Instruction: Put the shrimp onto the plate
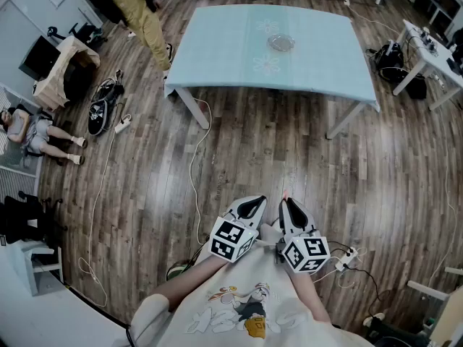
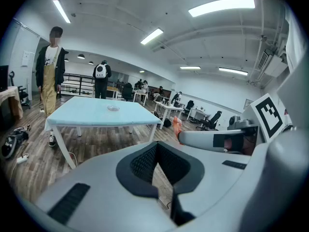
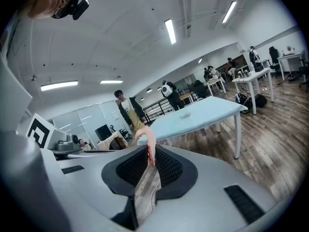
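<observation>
A small glass plate (image 1: 281,43) sits on the light-blue table (image 1: 217,56) far ahead, across the wooden floor. Both grippers are held close to my body. My right gripper (image 1: 287,202) is shut on a pink shrimp (image 1: 284,193), whose tail sticks out past the jaw tips (image 3: 147,144). My left gripper (image 1: 255,204) is beside it, shut with nothing in it (image 2: 157,146). The left gripper view shows the shrimp (image 2: 176,127) at the right gripper's tip, and the plate (image 2: 113,108) on the table. In the right gripper view the plate (image 3: 185,115) is far off.
A person in tan overalls (image 1: 141,13) stands at the table's far-left corner. Shoes (image 1: 98,114) and a cable (image 1: 194,165) lie on the floor to the left. A power strip (image 1: 346,255) lies by my right side. White desks (image 1: 434,49) stand to the right.
</observation>
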The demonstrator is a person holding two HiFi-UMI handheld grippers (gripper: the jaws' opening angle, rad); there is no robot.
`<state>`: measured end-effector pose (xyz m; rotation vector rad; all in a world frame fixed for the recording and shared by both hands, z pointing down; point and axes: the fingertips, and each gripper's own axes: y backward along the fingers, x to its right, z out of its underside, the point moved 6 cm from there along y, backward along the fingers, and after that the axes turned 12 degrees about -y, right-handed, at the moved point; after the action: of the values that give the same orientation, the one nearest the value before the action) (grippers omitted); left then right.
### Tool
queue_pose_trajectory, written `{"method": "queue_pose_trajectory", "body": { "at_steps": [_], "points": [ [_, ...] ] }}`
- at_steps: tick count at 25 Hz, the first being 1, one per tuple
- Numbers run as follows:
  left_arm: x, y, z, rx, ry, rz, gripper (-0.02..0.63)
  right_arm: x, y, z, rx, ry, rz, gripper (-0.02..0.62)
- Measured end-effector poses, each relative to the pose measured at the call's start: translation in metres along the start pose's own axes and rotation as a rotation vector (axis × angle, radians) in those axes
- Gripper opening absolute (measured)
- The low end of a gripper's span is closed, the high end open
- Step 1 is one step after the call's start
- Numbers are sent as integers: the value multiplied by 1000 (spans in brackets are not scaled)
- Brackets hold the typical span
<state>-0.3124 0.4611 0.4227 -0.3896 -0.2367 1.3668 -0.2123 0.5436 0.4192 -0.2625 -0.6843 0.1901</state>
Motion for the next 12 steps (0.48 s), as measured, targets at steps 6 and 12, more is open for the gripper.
{"method": "queue_pose_trajectory", "body": {
  "at_steps": [6, 12],
  "points": [
    [21, -36, -13, 5, 2, 1, 8, 40, 15, -28, 21, -13, 17, 66],
    [62, -97, -21, -33, -59, 69, 7, 81, 25, -58, 57, -3, -60, 66]
  ]
}}
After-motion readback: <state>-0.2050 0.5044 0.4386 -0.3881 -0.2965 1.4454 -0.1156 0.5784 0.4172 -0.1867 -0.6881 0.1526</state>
